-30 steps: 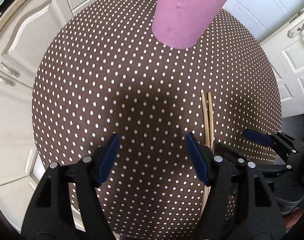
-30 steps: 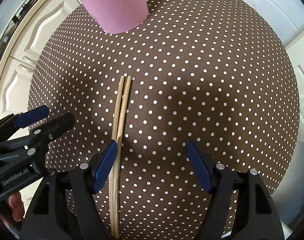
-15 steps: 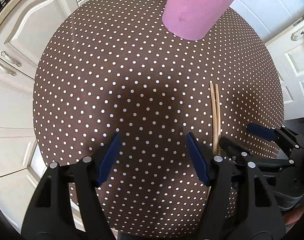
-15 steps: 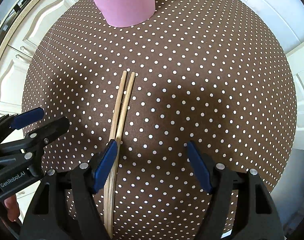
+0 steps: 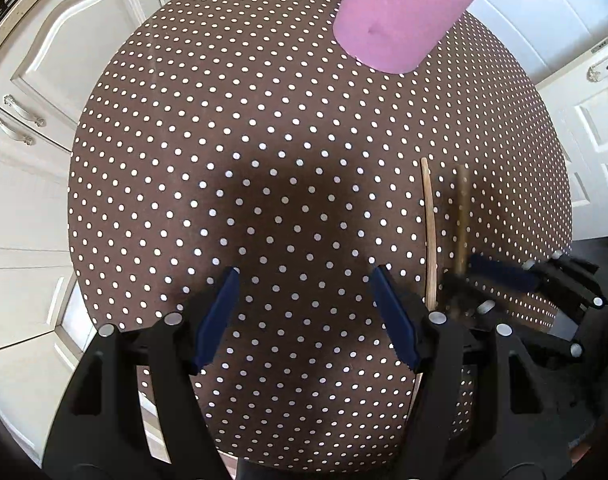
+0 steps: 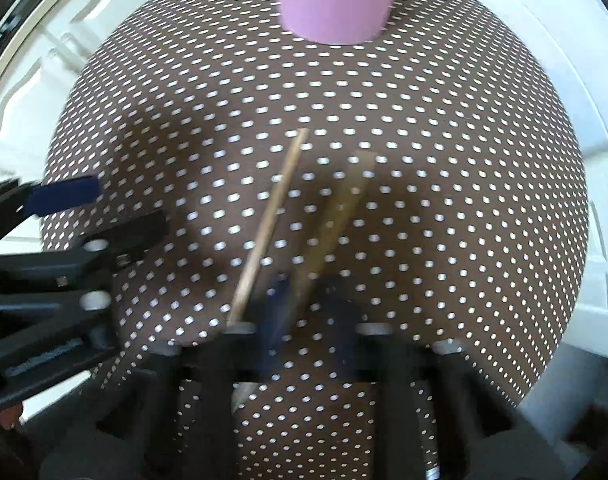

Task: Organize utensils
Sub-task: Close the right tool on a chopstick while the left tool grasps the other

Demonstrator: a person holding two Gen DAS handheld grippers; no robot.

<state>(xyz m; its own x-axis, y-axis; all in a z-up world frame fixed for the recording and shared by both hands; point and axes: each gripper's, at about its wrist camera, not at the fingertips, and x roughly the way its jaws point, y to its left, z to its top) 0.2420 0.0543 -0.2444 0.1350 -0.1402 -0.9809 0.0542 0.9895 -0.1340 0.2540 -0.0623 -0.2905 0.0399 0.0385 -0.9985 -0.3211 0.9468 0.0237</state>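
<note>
A pink cup point(image 5: 404, 12) holding several wooden sticks stands at the far side of the round dotted table point(image 5: 223, 160); it also shows in the right wrist view point(image 6: 336, 0). One chopstick point(image 5: 431, 236) lies on the table, also seen in the right wrist view point(image 6: 267, 228). My right gripper point(image 6: 304, 300) is shut on the second chopstick point(image 6: 336, 216), blurred by motion and lifted off the cloth; it appears in the left wrist view point(image 5: 460, 220) too. My left gripper point(image 5: 304, 312) is open and empty, left of the chopsticks.
White cabinet doors with metal handles point(image 5: 19, 108) surround the table on the left and back. A white door point(image 5: 600, 120) stands at the right. The table edge point(image 6: 560, 360) is close on the right.
My right gripper has closed on one chopstick and pulled it away from the other. The pair has split apart. The left gripper has hardly moved.
</note>
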